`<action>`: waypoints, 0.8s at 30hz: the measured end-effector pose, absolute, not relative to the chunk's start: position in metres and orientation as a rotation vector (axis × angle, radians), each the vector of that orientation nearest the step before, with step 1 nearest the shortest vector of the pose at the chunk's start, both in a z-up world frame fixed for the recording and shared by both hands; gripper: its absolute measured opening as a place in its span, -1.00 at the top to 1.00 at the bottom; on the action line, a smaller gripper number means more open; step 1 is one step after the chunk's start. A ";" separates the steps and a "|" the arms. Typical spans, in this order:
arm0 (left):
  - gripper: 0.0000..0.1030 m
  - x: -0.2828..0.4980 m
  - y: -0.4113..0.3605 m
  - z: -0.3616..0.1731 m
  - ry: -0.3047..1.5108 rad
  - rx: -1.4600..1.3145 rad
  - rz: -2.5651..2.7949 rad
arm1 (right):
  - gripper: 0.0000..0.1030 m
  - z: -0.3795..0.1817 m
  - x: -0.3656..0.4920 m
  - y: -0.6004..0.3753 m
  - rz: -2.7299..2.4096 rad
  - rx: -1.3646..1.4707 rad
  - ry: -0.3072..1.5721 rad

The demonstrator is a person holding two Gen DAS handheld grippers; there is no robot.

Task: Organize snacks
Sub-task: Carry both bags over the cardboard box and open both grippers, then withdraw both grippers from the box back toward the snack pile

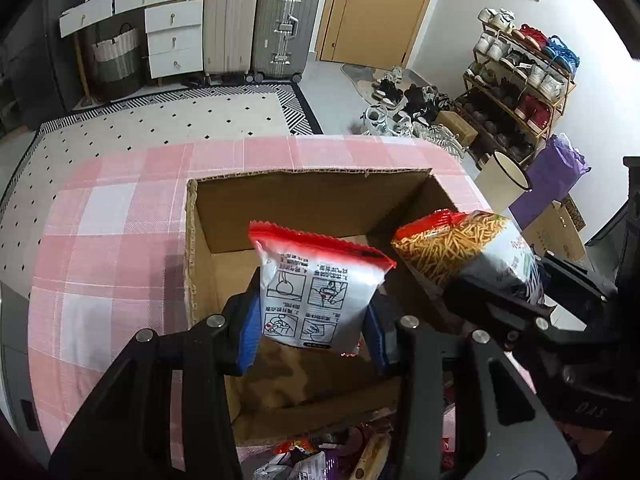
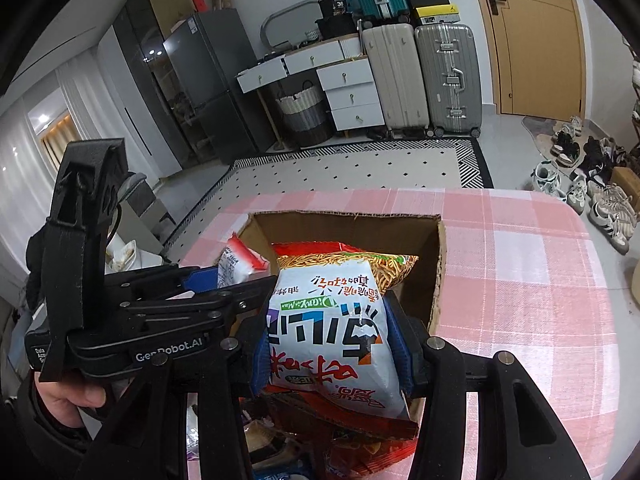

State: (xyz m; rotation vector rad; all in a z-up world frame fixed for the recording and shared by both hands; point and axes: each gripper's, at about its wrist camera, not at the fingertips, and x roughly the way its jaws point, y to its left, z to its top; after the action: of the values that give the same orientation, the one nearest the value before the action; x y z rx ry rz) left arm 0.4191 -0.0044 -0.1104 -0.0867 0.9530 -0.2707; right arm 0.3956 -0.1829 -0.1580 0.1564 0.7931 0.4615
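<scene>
Left hand-held gripper (image 1: pixel 316 336) grips white packet (image 1: pixel 320 292) above cardboard box (image 1: pixel 304 196); suitcases (image 1: pixel 260 24) beyond.

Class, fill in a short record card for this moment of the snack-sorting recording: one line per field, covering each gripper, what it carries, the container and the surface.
left gripper: shut on the white packet with the red top edge
right gripper: shut on the noodle snack bag
position of both packets: held above the open cardboard box, not yet let go
box: flaps cut away, top open, floor mostly bare
surface: table with pink checked cloth
other snacks: loose heap at the near edge, outside the box
</scene>
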 end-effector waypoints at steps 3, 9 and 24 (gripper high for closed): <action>0.22 0.426 -0.006 -0.120 0.969 -0.102 -0.267 | 0.04 -0.164 0.399 -0.181 0.457 0.157 0.801; -0.26 0.430 -0.013 -0.123 0.979 -0.093 -0.278 | -0.04 -0.172 0.400 -0.179 0.437 0.122 0.822; -0.68 0.375 0.007 -0.090 0.971 -0.178 -0.187 | -0.23 -0.131 0.348 -0.203 0.399 0.164 0.718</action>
State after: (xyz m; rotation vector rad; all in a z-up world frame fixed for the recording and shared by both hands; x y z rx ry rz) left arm 0.3754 0.0073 -0.0900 -0.1784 0.9707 -0.1870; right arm 0.3476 -0.2033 -0.1306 0.1644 0.7184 0.3990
